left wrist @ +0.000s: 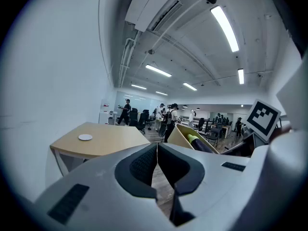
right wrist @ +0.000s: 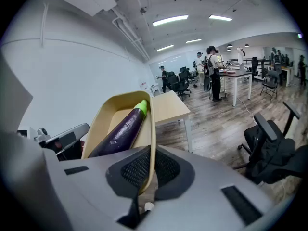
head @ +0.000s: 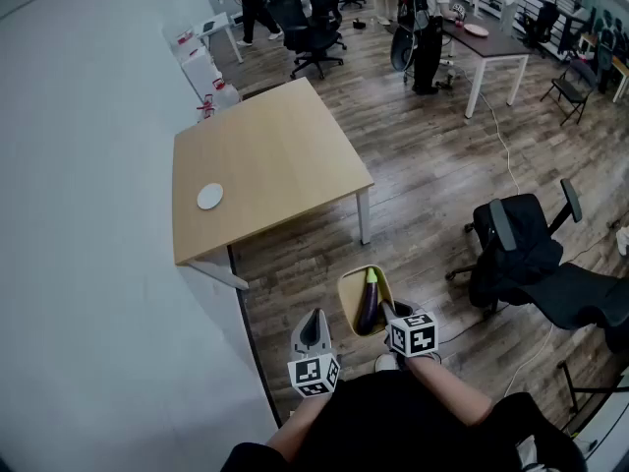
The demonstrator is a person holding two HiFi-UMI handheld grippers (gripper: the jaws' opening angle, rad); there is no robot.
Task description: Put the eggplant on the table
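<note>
A dark purple eggplant (head: 370, 301) with a green stem lies in a tan tray (head: 346, 293) held in the air above the wood floor. My right gripper (head: 393, 315) is shut on the tray's near rim. In the right gripper view the rim (right wrist: 150, 143) runs between the pads, with the eggplant (right wrist: 122, 129) lying lengthwise just beyond. My left gripper (head: 314, 321) is beside the tray on its left, shut and empty, its pads (left wrist: 144, 165) meeting. The light wooden table (head: 265, 155) stands ahead against the wall; from the left gripper view I see the table (left wrist: 103, 143) and the tray (left wrist: 182, 134).
A small white disc (head: 210, 197) lies on the table's left part. A black office chair (head: 531, 264) stands at the right on the floor. A white wall (head: 88, 214) runs along the left. People, desks and more chairs (head: 314, 18) are at the far end.
</note>
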